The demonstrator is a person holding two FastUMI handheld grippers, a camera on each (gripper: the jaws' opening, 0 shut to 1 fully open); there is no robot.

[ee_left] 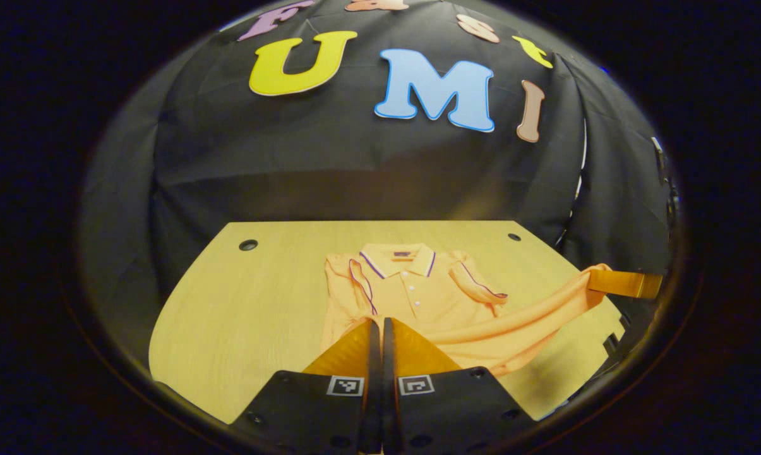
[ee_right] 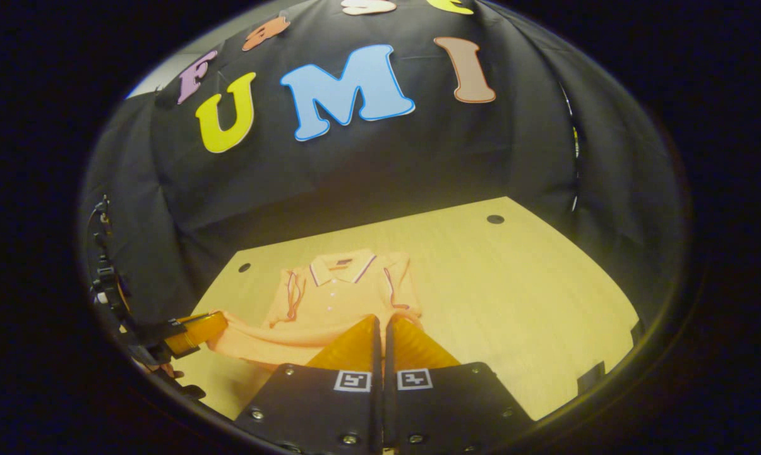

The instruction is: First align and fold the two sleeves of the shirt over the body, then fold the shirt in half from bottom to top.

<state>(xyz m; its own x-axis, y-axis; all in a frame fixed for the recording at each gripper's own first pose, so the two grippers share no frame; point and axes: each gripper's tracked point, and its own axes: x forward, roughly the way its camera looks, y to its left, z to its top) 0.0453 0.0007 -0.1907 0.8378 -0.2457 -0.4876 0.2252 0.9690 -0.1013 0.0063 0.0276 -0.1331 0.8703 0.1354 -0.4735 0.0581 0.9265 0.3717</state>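
Note:
An orange polo shirt (ee_left: 412, 291) lies on the wooden table (ee_left: 241, 303), collar at the far side and both purple-trimmed sleeves folded over the body. Its bottom hem is lifted off the table and stretched in a band between the two grippers. In the left gripper view, my left gripper (ee_left: 378, 328) is shut on one end of the hem, while my right gripper (ee_left: 626, 284) at the far right pinches the other end. In the right gripper view, the shirt (ee_right: 342, 297) lies ahead. My right gripper (ee_right: 380, 325) is shut on the hem, and my left gripper (ee_right: 194, 335) holds it at the left.
The table (ee_right: 513, 284) has small round holes near its far corners (ee_left: 248, 244) (ee_right: 495, 219). Black cloth walls close in behind and at both sides. Bare wood lies left of the shirt in the left gripper view and right of it in the right gripper view.

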